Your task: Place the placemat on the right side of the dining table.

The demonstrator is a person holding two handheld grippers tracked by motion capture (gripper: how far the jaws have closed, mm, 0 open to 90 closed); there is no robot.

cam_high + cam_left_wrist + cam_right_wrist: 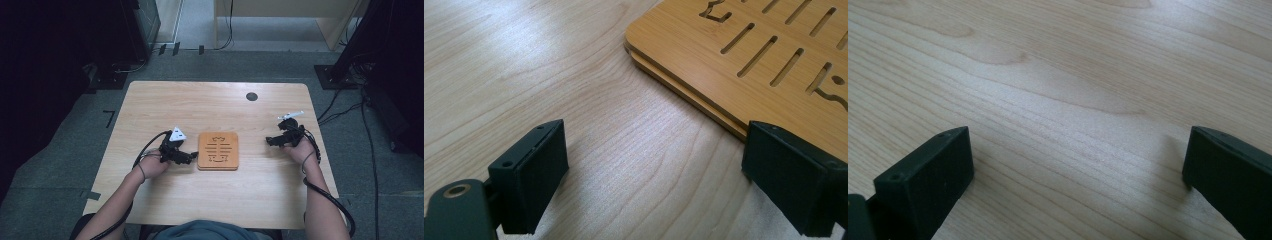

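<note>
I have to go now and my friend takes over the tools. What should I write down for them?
Left tool: open, holding nothing, low at the left edge of the wooden board; one jaw sits beside the board's corner.
Right tool: open, holding nothing, over bare table, apart from the board on its right side.
Board: flat in the middle of the table, slots facing up.
Done: nothing gripped or lifted.
Left: probably close in on the board from both sides and grip it.

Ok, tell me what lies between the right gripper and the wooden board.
Bare tabletop alone, in the high view, separates the right gripper from the wooden board.
</note>
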